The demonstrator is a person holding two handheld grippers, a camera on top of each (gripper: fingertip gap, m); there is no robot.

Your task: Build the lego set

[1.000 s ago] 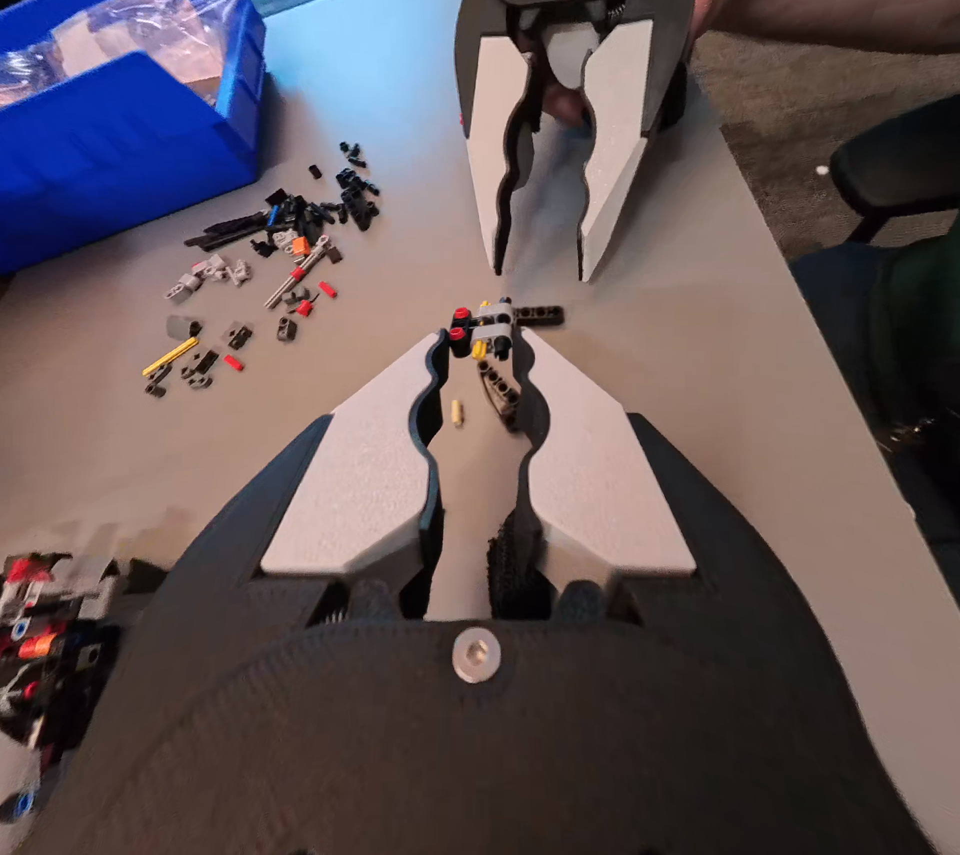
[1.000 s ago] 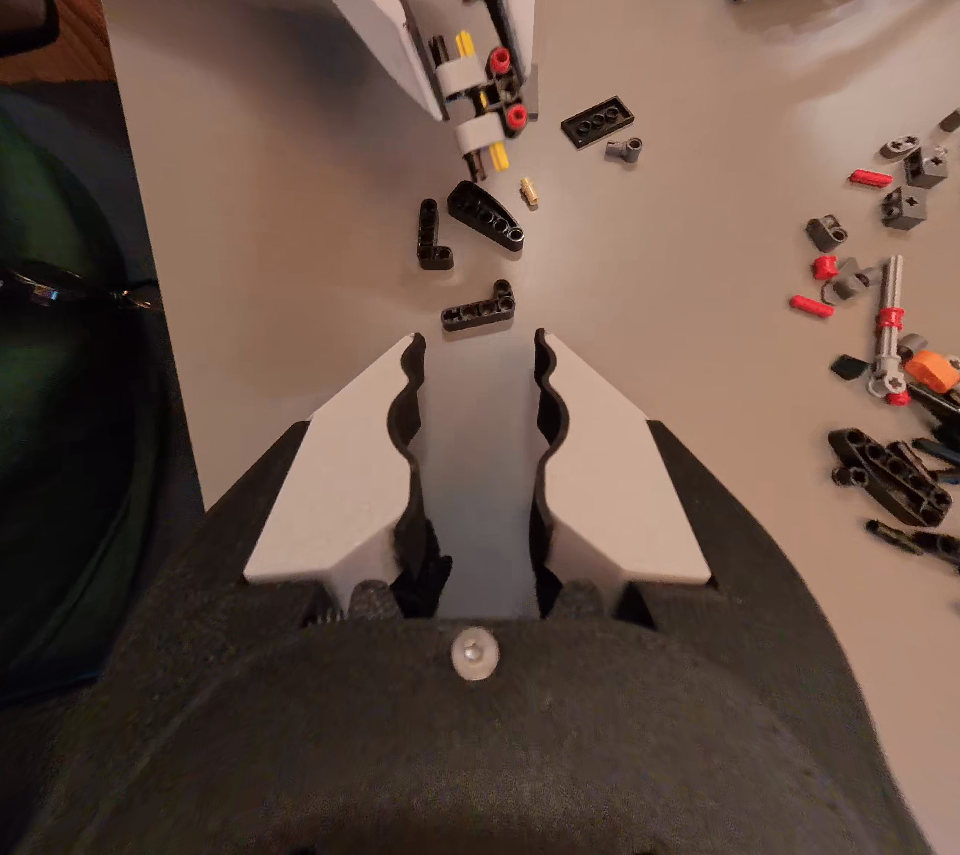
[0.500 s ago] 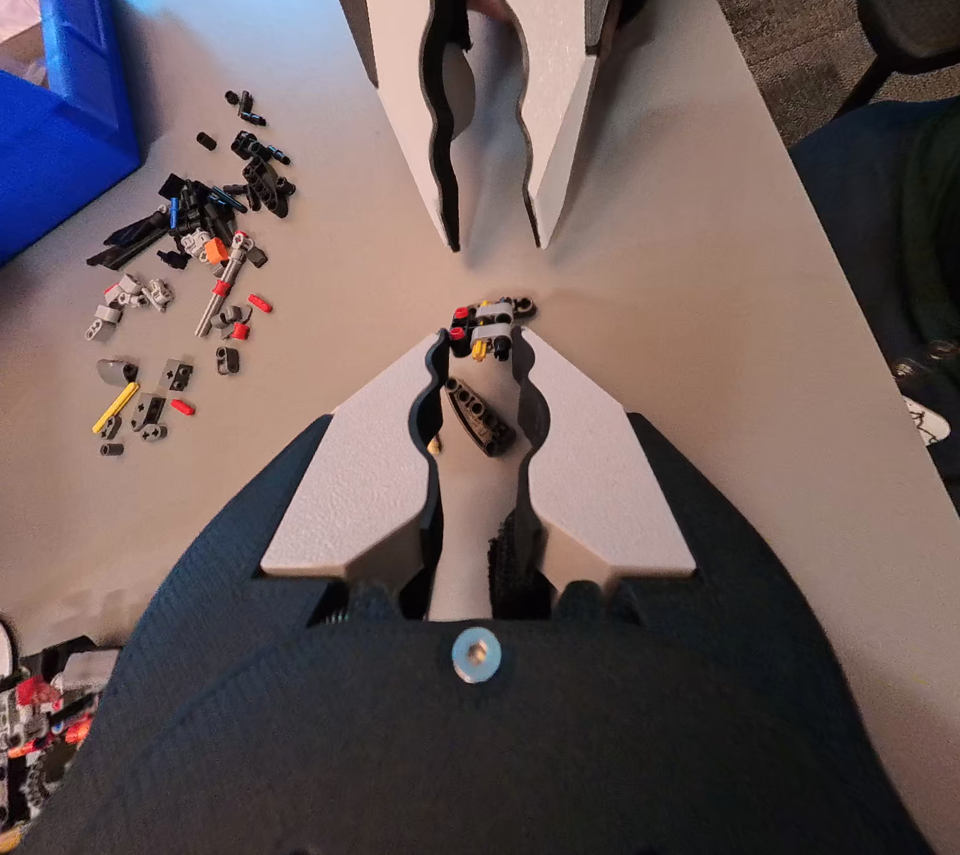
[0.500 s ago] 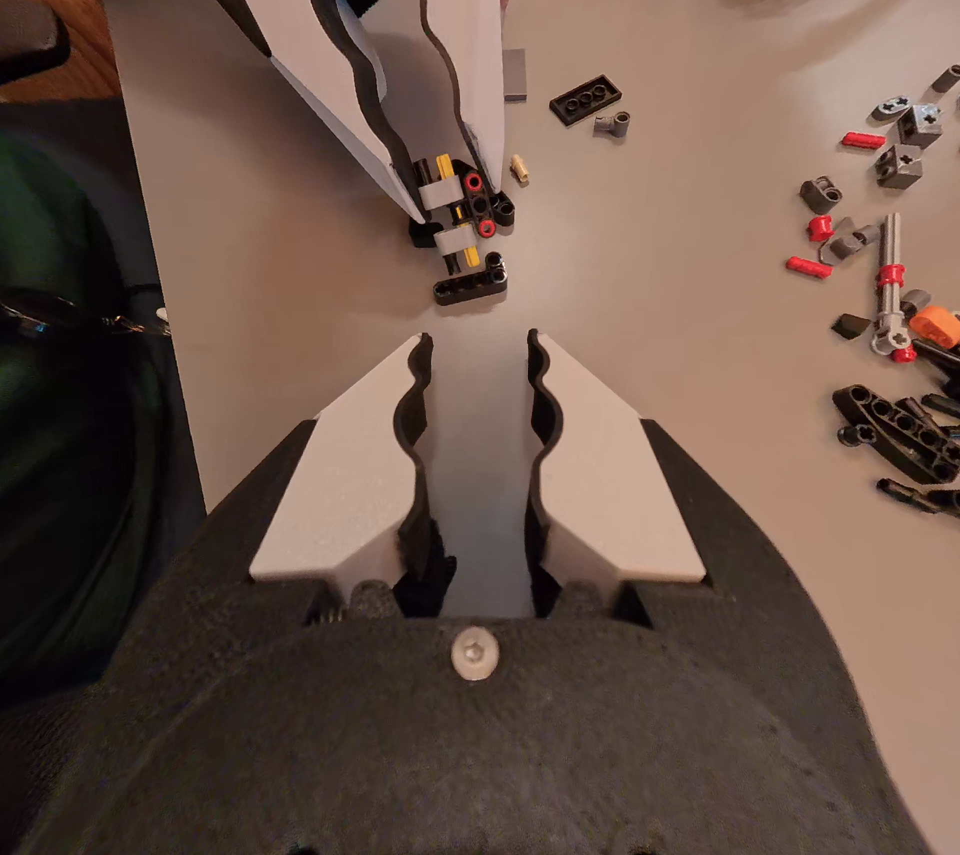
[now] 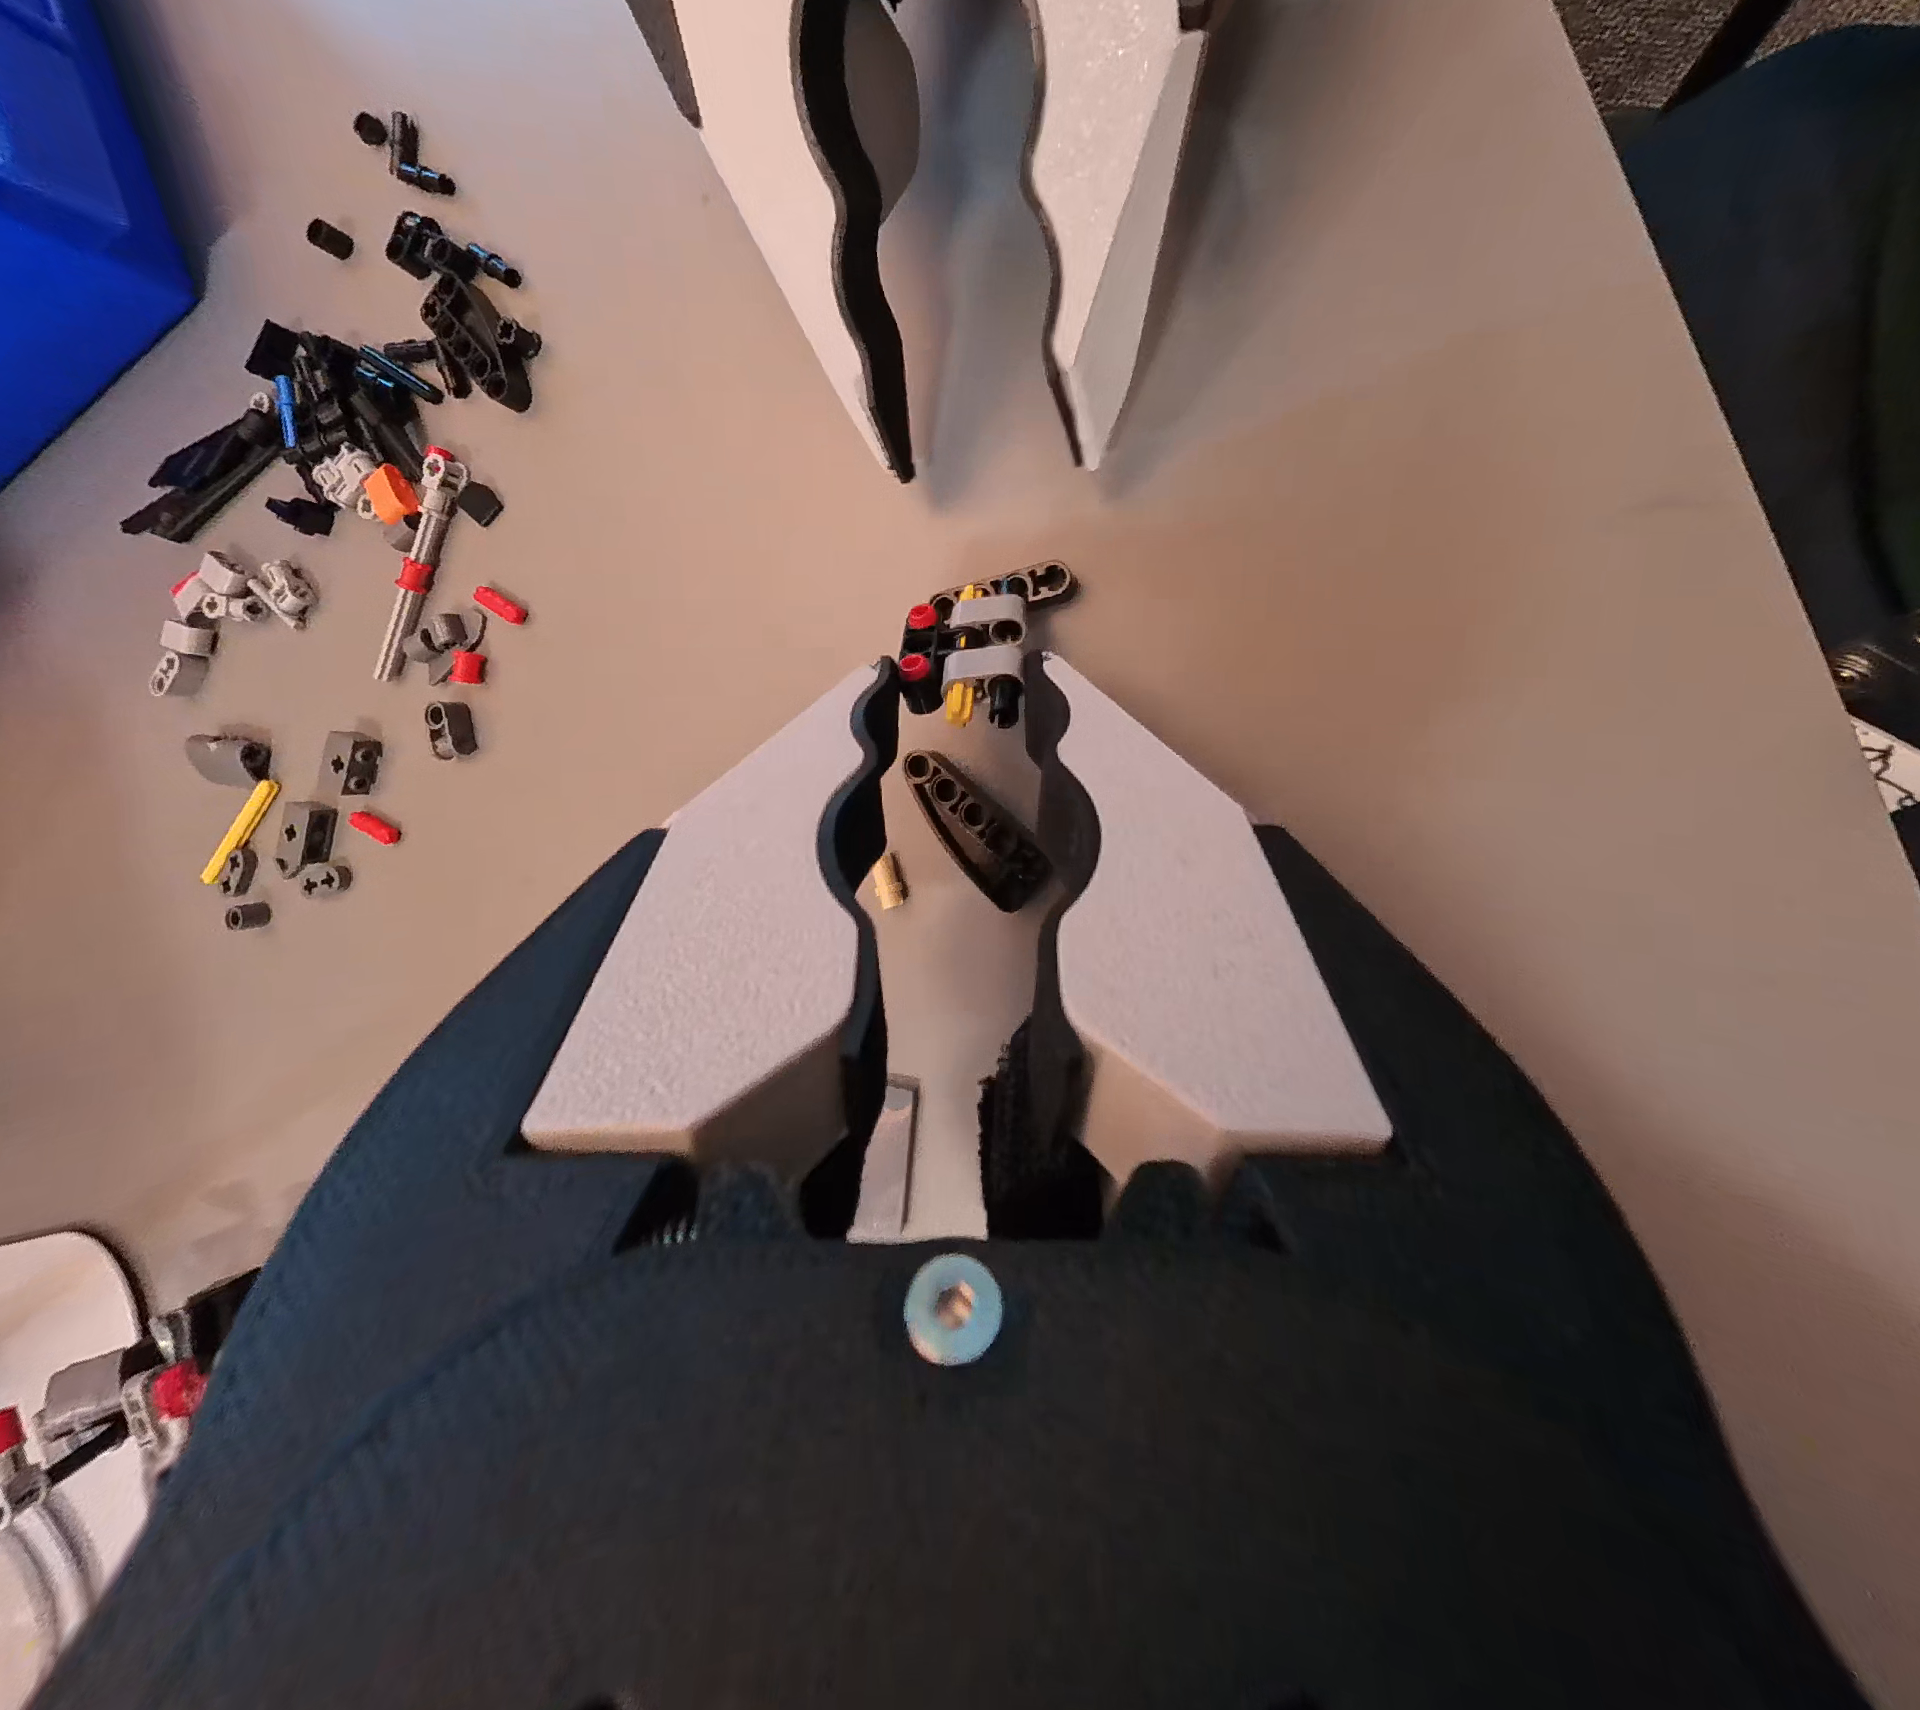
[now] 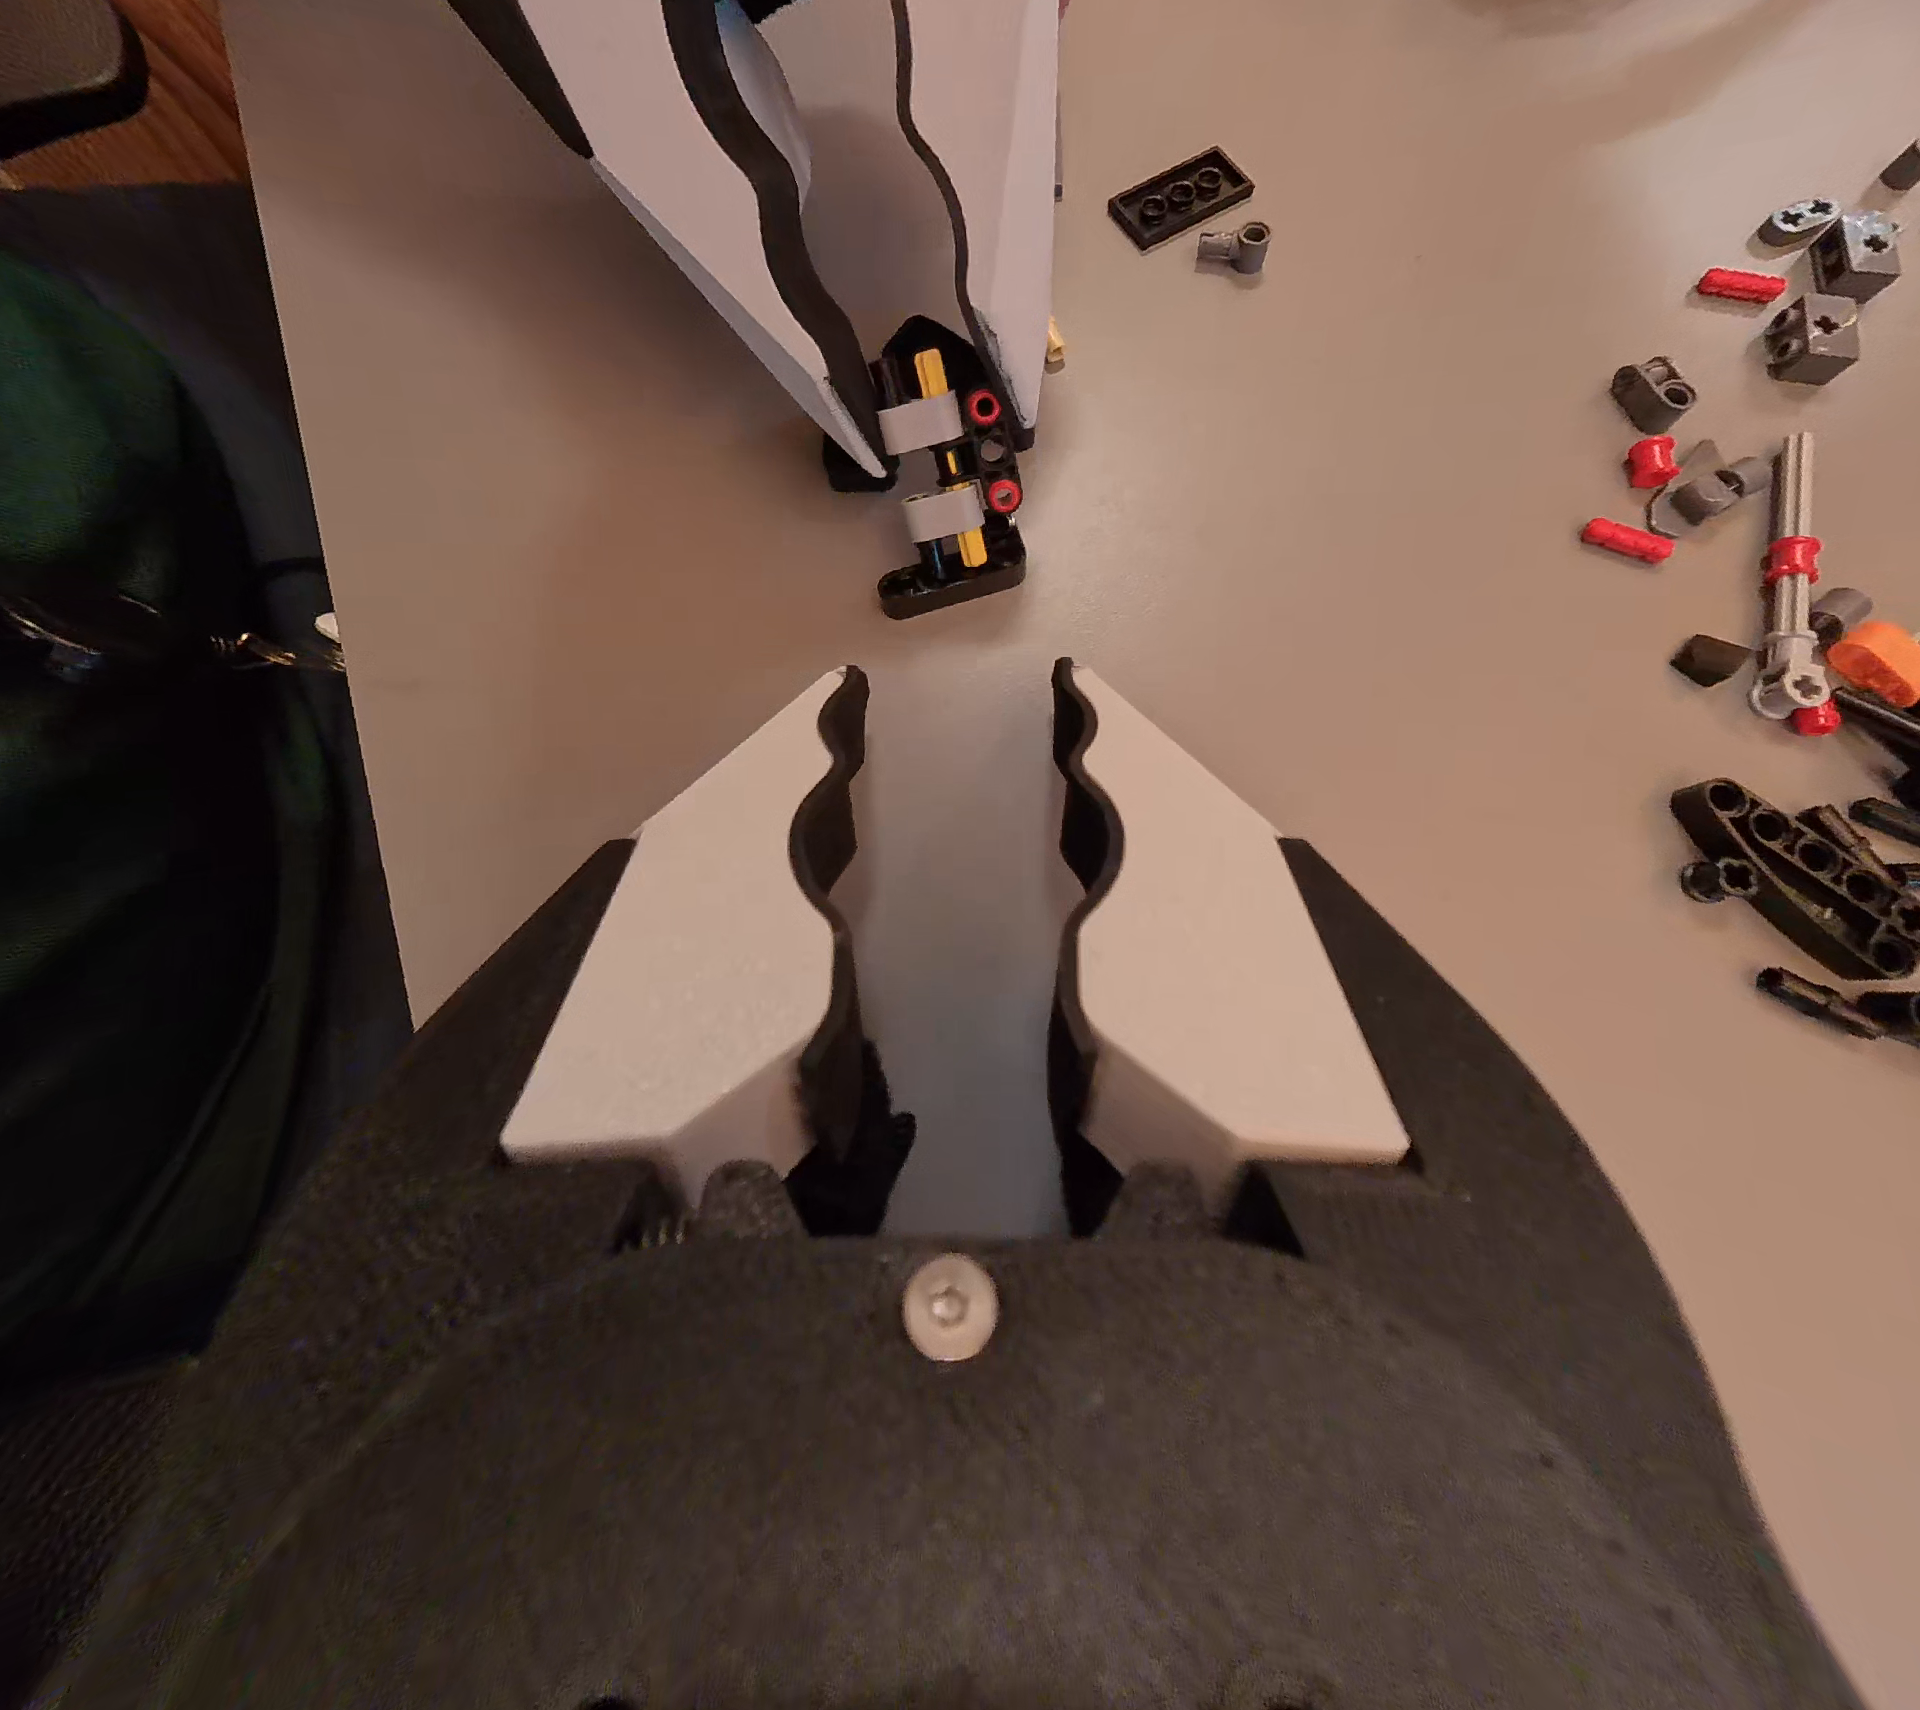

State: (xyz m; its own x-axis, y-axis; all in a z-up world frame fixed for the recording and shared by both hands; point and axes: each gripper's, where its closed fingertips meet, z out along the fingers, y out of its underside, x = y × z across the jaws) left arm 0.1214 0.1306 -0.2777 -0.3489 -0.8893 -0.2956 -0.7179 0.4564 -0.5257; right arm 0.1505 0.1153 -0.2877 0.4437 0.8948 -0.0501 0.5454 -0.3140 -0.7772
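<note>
Small subassembly (image 5: 961,647) (image 6: 951,455): black beams, two grey connectors, two red pins, yellow axle. Rests on a black L-beam (image 6: 951,577) on the table. Curved black beam (image 5: 975,829) and tan pin (image 5: 890,881) lie just beside it.

Left claw (image 5: 961,673) pinched narrow, right claw (image 6: 956,673) spread, tips facing.

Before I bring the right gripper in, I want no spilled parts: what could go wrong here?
The left gripper pinches only one end of the small lego assembly, so a push from the open right gripper might twist it loose. The black L-shaped beam beneath it may slide. Loose pieces lie under the left gripper and could scatter.
</note>
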